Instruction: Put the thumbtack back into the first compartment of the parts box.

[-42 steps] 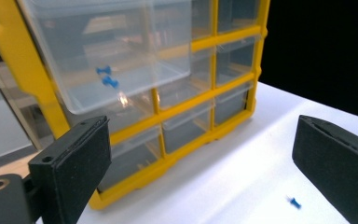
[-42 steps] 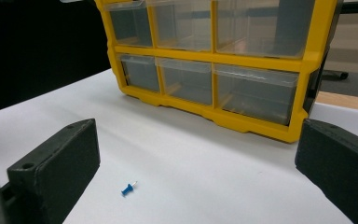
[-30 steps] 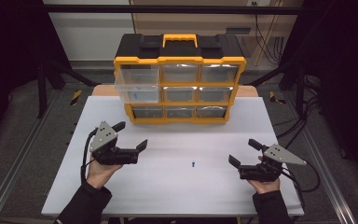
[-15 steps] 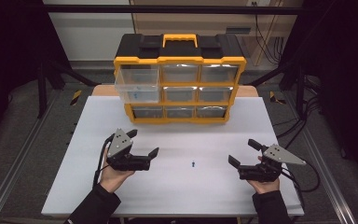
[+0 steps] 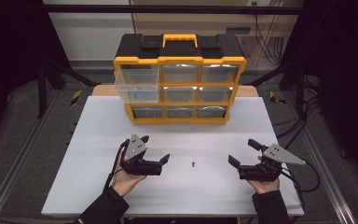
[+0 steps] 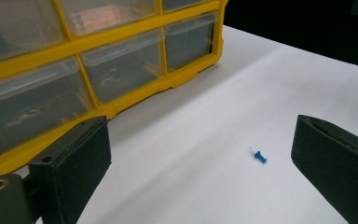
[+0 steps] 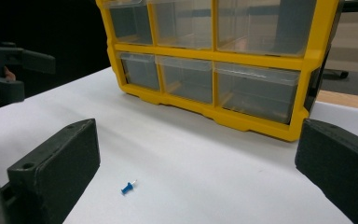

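A small blue pushpin (image 5: 193, 164) lies on its side on the white table (image 5: 93, 186), between my two grippers. My left gripper (image 5: 156, 149) is open just to the pin's left, jaws pointing toward it and nothing between them. In the left gripper view the pushpin (image 6: 260, 157) lies ahead, close to the right-hand jaw of my left gripper (image 6: 200, 135). My right gripper (image 5: 243, 152) is open to the pin's right. In the right gripper view the pushpin (image 7: 127, 187) lies nearer the left-hand jaw of my right gripper (image 7: 200, 135).
A yellow and black drawer organizer (image 5: 179, 79) with clear drawers stands at the back of the table. One clear drawer (image 5: 137, 88) on its left side is pulled out. The left gripper (image 7: 9, 70) shows far off in the right gripper view.
My left gripper has moved right across the table, toward the pushpin, staying open. The right gripper has held still.
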Demonstrator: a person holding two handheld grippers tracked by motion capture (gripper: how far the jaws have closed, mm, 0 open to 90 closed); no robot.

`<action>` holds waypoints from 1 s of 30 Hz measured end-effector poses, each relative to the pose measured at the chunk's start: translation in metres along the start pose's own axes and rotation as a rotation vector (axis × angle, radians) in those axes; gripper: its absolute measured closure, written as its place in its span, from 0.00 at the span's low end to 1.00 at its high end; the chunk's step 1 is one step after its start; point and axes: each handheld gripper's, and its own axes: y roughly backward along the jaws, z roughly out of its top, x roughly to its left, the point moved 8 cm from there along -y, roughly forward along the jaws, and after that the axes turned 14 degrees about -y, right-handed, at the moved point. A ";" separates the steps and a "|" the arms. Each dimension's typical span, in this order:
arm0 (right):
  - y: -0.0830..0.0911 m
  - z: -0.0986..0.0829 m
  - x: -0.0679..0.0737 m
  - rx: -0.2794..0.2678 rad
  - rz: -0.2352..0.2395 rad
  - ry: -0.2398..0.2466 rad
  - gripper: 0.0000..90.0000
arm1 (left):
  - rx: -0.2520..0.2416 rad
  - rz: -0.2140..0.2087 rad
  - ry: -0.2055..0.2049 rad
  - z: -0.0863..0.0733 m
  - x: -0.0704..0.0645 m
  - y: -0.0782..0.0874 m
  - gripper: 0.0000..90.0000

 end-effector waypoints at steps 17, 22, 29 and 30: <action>0.001 0.000 0.000 0.000 0.000 0.000 0.00 | 0.047 -0.042 -0.022 -0.004 -0.022 -0.031 0.05; 0.000 0.000 0.000 -0.002 0.000 0.001 0.00 | 0.057 -0.059 -0.020 -0.003 -0.026 -0.039 0.03; 0.001 0.001 0.000 0.001 0.000 -0.002 0.00 | 0.071 -0.075 -0.035 -0.002 -0.035 -0.049 0.03; 0.001 0.000 0.000 0.002 0.002 0.000 0.00 | 0.071 -0.075 -0.035 -0.002 -0.036 -0.050 0.03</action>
